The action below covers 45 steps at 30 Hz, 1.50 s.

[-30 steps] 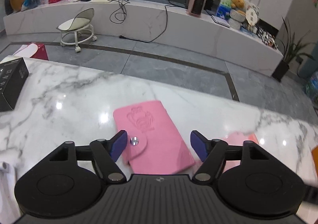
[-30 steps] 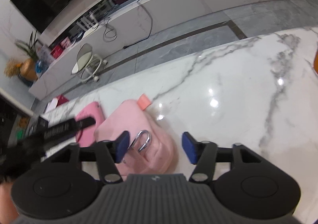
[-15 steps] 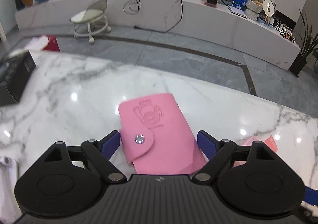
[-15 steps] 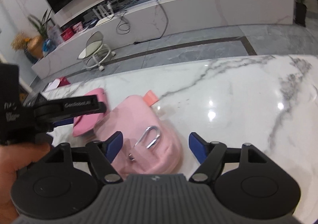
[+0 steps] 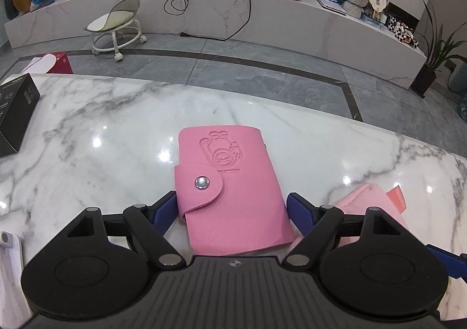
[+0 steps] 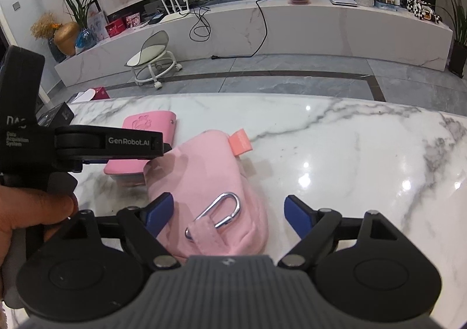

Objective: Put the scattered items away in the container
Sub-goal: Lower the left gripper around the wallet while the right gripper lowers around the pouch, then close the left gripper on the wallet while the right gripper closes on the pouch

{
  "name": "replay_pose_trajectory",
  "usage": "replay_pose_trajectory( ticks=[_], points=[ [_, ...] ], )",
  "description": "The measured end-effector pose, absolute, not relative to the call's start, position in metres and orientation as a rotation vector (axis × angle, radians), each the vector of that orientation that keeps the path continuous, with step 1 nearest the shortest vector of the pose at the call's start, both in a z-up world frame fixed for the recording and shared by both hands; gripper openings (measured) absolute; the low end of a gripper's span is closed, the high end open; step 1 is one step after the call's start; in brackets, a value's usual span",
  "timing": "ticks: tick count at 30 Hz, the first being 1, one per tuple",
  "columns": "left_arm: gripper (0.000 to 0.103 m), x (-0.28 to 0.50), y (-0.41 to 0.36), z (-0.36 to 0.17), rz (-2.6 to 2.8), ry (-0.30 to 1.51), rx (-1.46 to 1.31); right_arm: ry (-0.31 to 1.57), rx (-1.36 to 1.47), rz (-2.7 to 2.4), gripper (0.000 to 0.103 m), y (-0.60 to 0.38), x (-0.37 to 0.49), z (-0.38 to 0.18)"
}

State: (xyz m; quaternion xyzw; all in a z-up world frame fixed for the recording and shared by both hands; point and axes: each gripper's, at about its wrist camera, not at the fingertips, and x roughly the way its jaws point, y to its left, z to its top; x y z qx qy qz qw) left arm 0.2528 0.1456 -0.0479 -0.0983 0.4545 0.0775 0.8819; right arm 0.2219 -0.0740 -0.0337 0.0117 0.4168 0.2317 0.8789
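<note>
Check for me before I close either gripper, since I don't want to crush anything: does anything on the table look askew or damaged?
Nothing looks damaged or spilled. The pink card holder lies flat but slightly skewed between the open left gripper. The soft pink pouch lies slumped on the marble table, its silver carabiner resting loose on top, in front of the open right gripper.

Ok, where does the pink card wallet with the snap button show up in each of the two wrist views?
Left wrist: pink card wallet sits centre, between the open left tool's fingers.
Right wrist: wallet lies left of centre, partly behind the left tool.
Shared landmark: pink pouch.
</note>
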Motion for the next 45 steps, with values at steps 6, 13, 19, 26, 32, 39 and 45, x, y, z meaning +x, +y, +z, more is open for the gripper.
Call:
replay_pose_trajectory(
  ticks=[6, 13, 19, 26, 32, 39, 45],
  points=[
    [0.093, 0.245, 0.149, -0.046, 0.138, 0.963, -0.189, 0.887, 0.008, 0.491, 0.085, -0.077, 0.222, -0.032],
    [0.093, 0.225, 0.152, -0.043, 0.124, 0.989, -0.163, 0.876, -0.030, 0.546, 0.086, -0.082, 0.214, -0.026],
    [0.093, 0.218, 0.151, -0.043, 0.097, 1.008, -0.142, 0.885, -0.094, 0.597, 0.092, -0.066, 0.204, -0.032],
    [0.093, 0.221, 0.153, -0.044, 0.084, 1.006, -0.148, 0.812, -0.190, 0.607, 0.096, -0.059, 0.201, -0.042],
    [0.093, 0.221, 0.154, -0.045, 0.078, 1.004, -0.151, 0.785, -0.272, 0.661, 0.099, -0.056, 0.202, -0.055],
    [0.093, 0.221, 0.154, -0.045, 0.077, 0.999, -0.152, 0.829, -0.287, 0.661, 0.083, -0.055, 0.205, -0.058],
    [0.093, 0.220, 0.151, -0.045, 0.081, 0.996, -0.147, 0.846, -0.264, 0.659, 0.078, -0.059, 0.204, -0.056]
  ],
)
